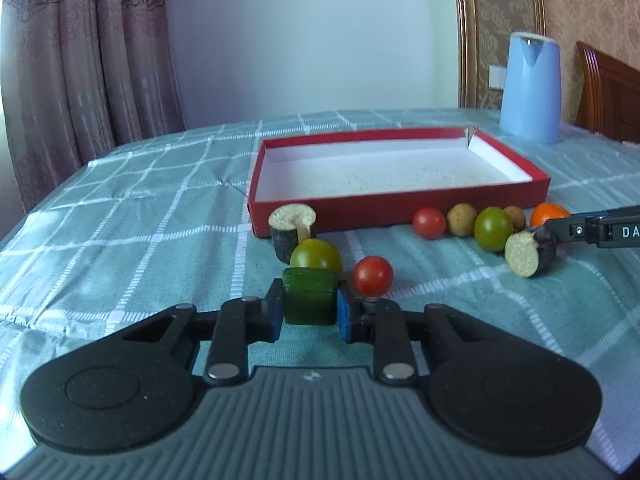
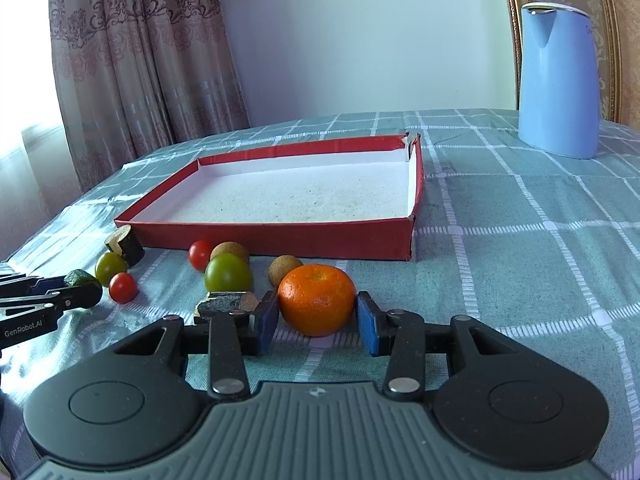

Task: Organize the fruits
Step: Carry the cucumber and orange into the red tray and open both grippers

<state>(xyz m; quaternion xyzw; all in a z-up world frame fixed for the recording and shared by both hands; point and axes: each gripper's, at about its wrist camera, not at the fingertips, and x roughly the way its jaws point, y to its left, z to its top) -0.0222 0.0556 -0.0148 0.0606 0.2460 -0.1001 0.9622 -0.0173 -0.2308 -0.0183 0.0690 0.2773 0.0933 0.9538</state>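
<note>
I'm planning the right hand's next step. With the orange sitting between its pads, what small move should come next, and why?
Probably close the right hand-held gripper on the orange. Its pads flank the fruit with slight gaps on both sides, so it is not yet held, and the red box behind it holds no fruit yet.

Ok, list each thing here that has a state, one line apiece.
left claw: shut on the green chunk, on the cloth.
right claw: open, pads either side of the mandarin, not squeezing.
red box: open-topped, nothing inside, one far corner torn.
blue kettle: upright, lid closed.
tomatoes, e.g.: loose on the cloth, outside the box.
</note>
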